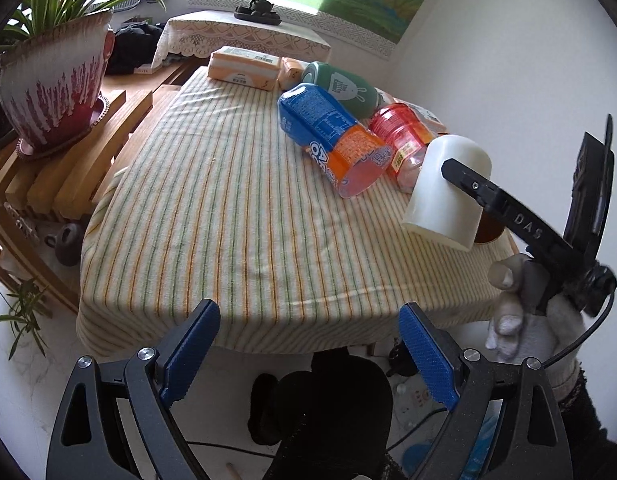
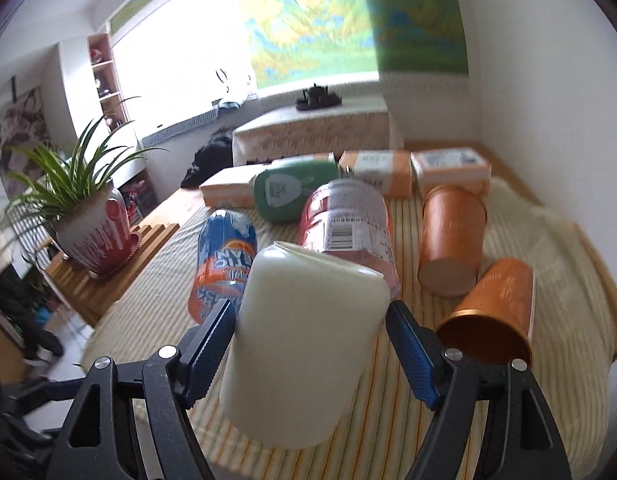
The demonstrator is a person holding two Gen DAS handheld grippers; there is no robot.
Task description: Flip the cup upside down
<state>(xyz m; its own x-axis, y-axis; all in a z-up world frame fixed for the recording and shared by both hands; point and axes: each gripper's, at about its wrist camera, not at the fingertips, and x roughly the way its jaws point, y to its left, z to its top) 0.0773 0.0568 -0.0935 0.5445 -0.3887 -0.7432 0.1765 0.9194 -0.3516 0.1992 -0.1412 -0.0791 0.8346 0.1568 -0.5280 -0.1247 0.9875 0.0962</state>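
A white cup (image 2: 304, 340) sits between the blue pads of my right gripper (image 2: 310, 316), which is shut on it. In the left wrist view the cup (image 1: 444, 192) hangs above the right side of the striped table (image 1: 228, 208), tilted, with its closed end up and its open end down toward the cloth. The right gripper's black finger (image 1: 492, 196) crosses the cup there. My left gripper (image 1: 308, 328) is open and empty at the table's near edge.
Bottles lie on the cloth: a blue-orange one (image 1: 328, 136), a red one (image 1: 404, 136) and a green one (image 1: 340, 84). Two orange cups (image 2: 452, 236) lie on their sides at the right. Boxes (image 1: 244, 68) line the far edge. A potted plant (image 1: 56, 88) stands on a wooden rack at left.
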